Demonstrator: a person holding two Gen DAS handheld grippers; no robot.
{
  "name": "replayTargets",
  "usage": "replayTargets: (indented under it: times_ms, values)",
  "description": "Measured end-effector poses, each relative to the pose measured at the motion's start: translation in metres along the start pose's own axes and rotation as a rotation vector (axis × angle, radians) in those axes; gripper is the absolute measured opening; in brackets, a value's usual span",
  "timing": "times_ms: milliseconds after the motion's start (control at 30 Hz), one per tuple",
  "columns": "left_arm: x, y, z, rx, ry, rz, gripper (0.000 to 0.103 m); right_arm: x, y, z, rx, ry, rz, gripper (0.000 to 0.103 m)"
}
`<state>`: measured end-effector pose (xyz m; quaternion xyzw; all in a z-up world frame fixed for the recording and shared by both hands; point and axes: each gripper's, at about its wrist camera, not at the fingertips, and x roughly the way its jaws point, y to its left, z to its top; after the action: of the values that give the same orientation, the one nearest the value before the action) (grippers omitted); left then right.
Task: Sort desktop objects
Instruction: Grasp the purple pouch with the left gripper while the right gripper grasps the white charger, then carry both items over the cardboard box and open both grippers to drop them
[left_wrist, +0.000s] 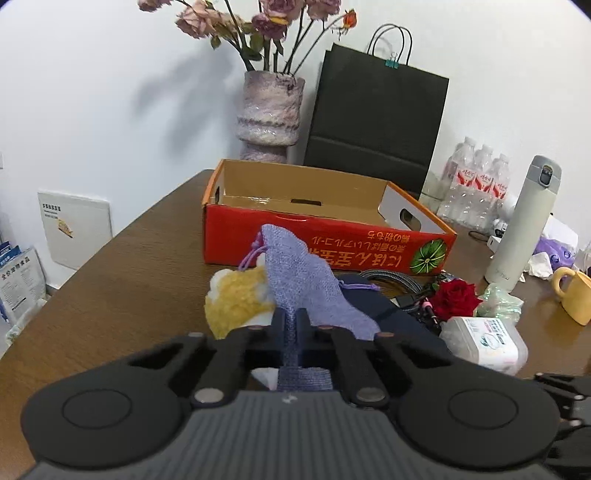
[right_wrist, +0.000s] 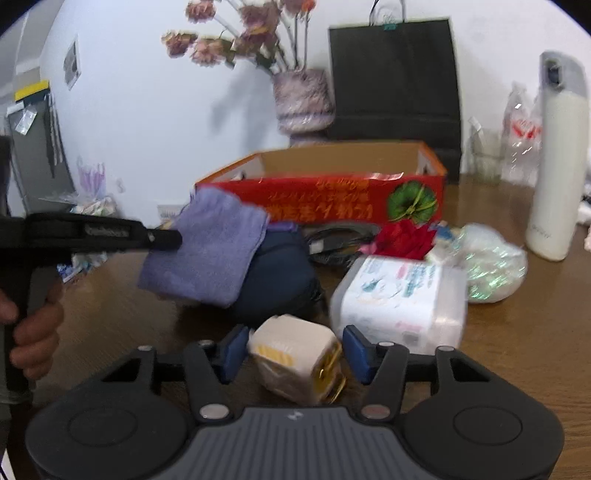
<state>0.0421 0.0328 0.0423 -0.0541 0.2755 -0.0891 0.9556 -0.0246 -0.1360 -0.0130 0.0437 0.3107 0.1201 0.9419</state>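
My left gripper (left_wrist: 292, 317) is shut on a purple knitted drawstring pouch (left_wrist: 306, 280) and holds it above the table, in front of the open red cardboard box (left_wrist: 317, 240). The right wrist view shows the same pouch (right_wrist: 210, 247) hanging from the left gripper's fingers (right_wrist: 162, 236). My right gripper (right_wrist: 295, 350) is open, its blue pads either side of a white plug adapter with yellow markings (right_wrist: 295, 358) on the table; contact is unclear. A yellow-white fluffy item (left_wrist: 236, 295) lies under the pouch.
Clutter on the brown table (left_wrist: 122, 280): dark blue cloth (right_wrist: 277, 273), black cable (left_wrist: 391, 280), red rose (left_wrist: 454, 295), clear plastic tissue box (right_wrist: 399, 295), crinkly wrap (right_wrist: 491, 262), white thermos (left_wrist: 521, 229), yellow mug (left_wrist: 576, 295). Vase (left_wrist: 269, 107), black paper bag (left_wrist: 376, 122) and water bottles (left_wrist: 476, 184) stand behind.
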Motion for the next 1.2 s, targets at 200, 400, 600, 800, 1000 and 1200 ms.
replayTargets:
  times_ms: [200, 400, 600, 800, 1000, 1200]
  values:
    - [-0.057, -0.008, -0.006, 0.022, -0.071, -0.044, 0.004, -0.012, 0.013, -0.006, -0.027, -0.017, 0.022, 0.049]
    - [-0.106, -0.024, 0.004, 0.057, -0.171, -0.081, 0.004, -0.045, 0.026, 0.000, -0.058, -0.109, 0.010, 0.049]
    - [-0.109, -0.041, 0.040, 0.121, -0.262, -0.092, 0.004, -0.071, 0.032, 0.035, -0.086, -0.202, -0.019, 0.049]
    - [-0.110, -0.045, 0.103, 0.131, -0.362, -0.055, 0.004, -0.091, 0.026, 0.113, -0.096, -0.344, -0.038, 0.049]
    - [-0.088, -0.031, 0.177, 0.079, -0.391, -0.011, 0.004, -0.098, 0.008, 0.211, -0.114, -0.417, -0.080, 0.049]
    - [-0.030, -0.015, 0.243, 0.046, -0.275, -0.036, 0.004, -0.068, -0.020, 0.300, -0.089, -0.343, -0.098, 0.050]
